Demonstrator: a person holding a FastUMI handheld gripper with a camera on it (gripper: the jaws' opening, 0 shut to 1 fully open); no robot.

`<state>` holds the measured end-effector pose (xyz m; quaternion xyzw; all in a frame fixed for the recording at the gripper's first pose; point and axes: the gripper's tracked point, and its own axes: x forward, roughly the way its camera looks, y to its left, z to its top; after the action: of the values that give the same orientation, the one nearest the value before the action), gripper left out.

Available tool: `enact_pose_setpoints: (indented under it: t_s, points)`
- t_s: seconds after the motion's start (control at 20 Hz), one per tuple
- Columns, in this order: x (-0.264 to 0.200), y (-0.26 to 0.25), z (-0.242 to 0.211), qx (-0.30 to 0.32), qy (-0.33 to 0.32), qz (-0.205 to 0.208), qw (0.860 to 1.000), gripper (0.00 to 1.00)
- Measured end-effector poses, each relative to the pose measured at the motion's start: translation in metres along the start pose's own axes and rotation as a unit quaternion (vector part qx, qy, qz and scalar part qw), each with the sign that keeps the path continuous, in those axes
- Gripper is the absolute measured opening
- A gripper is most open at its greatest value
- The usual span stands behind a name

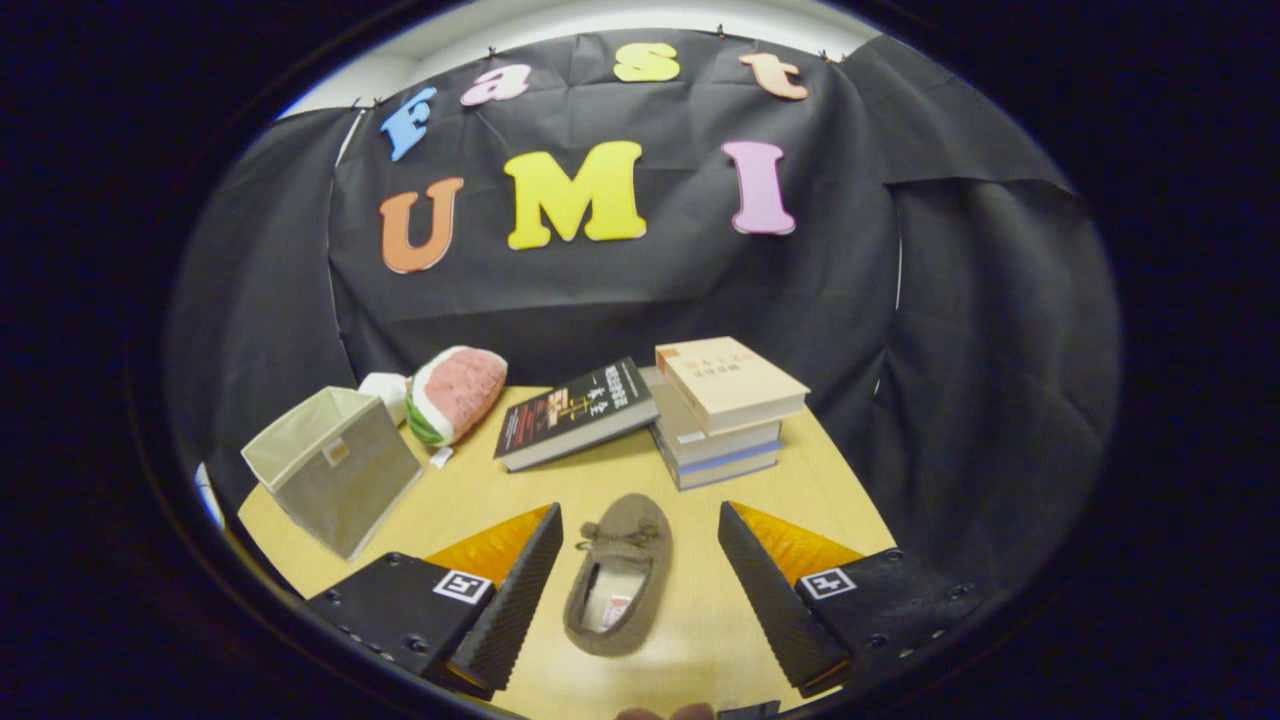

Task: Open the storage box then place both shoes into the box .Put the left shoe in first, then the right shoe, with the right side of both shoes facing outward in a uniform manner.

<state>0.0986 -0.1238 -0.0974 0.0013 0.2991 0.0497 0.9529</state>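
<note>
one shoe (620,577) lies between the spread fingers of the claw (632,580) at lower centre; the storage box (335,468) waits tipped at left. closing squarely across the shoe's sides should hold best.

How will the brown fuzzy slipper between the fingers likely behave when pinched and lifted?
The brown fuzzy slipper looks soft-walled, so it will probably squash inward under the open gripper. It seems light for its size. The fuzzy fabric should resist slipping, and lying flat on the wooden table it is unlikely to roll.
</note>
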Motion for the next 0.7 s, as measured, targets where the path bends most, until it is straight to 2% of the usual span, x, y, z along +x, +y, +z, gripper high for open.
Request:
enact_pose_setpoints:
  t_s: [0.1,0.25,0.6,0.7]
  points:
    - [0.016,-0.010,-0.026,0.018,0.053,-0.001,0.998,0.96]
    - [0.041,-0.020,-0.041,0.041,0.093,-0.008,0.995,0.96]
    - [0.079,-0.018,-0.085,0.036,0.196,-0.007,0.980,0.96]
    - [0.085,-0.018,-0.093,0.033,0.216,-0.008,0.976,0.84]
